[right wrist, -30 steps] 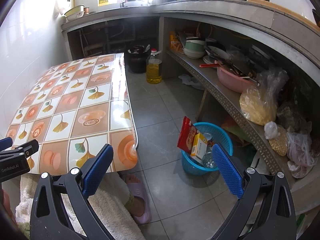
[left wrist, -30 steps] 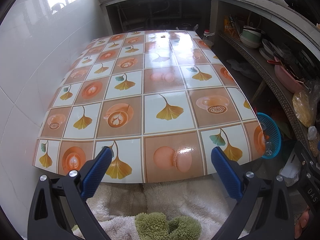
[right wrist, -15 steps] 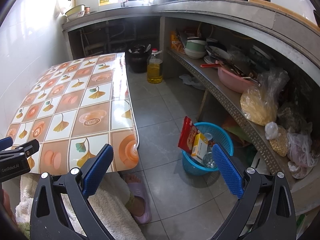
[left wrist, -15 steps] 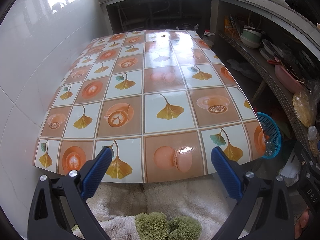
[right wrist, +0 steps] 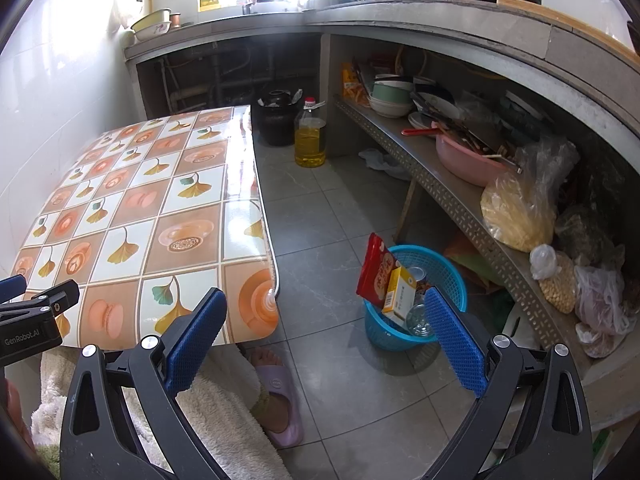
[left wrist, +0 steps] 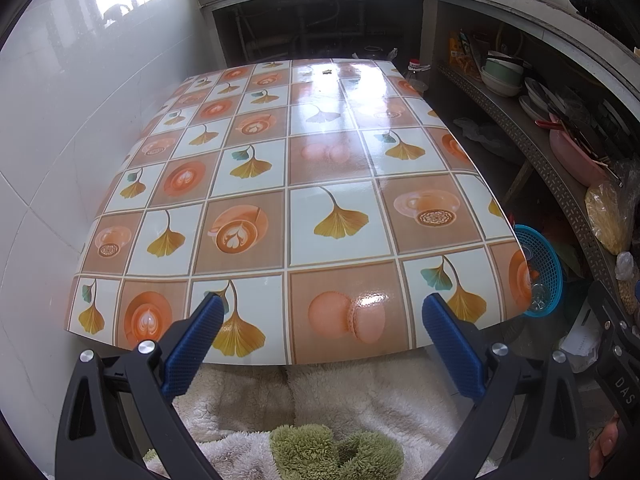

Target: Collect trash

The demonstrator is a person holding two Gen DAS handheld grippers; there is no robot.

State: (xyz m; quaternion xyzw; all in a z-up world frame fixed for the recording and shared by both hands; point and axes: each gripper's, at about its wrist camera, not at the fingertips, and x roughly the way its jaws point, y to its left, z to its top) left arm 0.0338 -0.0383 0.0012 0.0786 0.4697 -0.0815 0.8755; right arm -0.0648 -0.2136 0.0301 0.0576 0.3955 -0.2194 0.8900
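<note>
A round blue basket (right wrist: pixel 448 276) stood upright on the grey floor, near the table's near right corner and just beside the low shelf. It had thin plastic walls full of little holes. Trash sat inside it. A red snack bag (right wrist: pixel 374 270) stuck up tall at the basket's left side. A yellow and white box (right wrist: pixel 398 290) leaned against the bag. A clear round thing (right wrist: pixel 416 314) lay low in the basket, under the box.
</note>
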